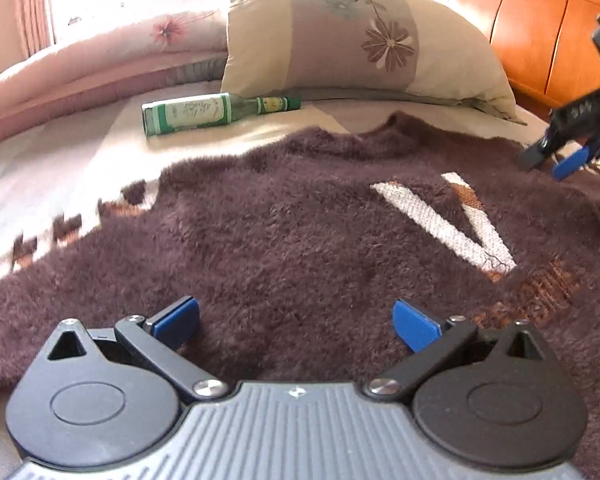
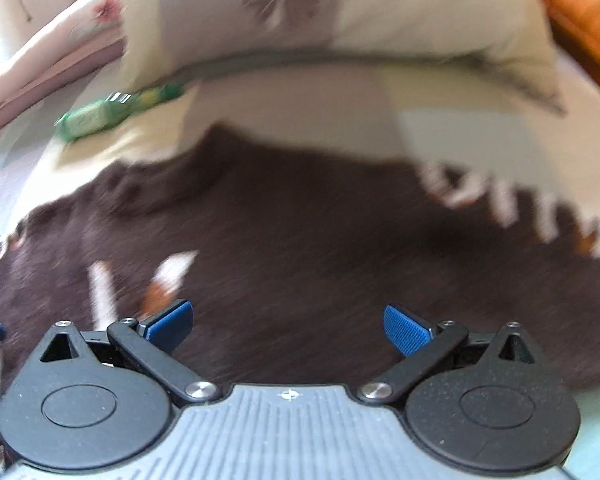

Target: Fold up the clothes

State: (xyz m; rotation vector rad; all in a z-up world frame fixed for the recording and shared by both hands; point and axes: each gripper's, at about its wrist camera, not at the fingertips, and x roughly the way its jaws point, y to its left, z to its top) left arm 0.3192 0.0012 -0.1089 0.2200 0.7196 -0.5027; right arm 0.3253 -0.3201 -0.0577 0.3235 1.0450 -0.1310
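- The bed carried it all; the pillow stood at the head.
- The brown sweater lay spread flat on it, white V facing up, sleeves out to both sides.
- I had the left gripper spread wide over the near hem, holding nothing.
- The right gripper was also parted and empty; that view was blurred.
- Step, as I judged: between grasps. A fold would call for pinching an edge.
- The green bottle lay beyond the sweater, apart from it.
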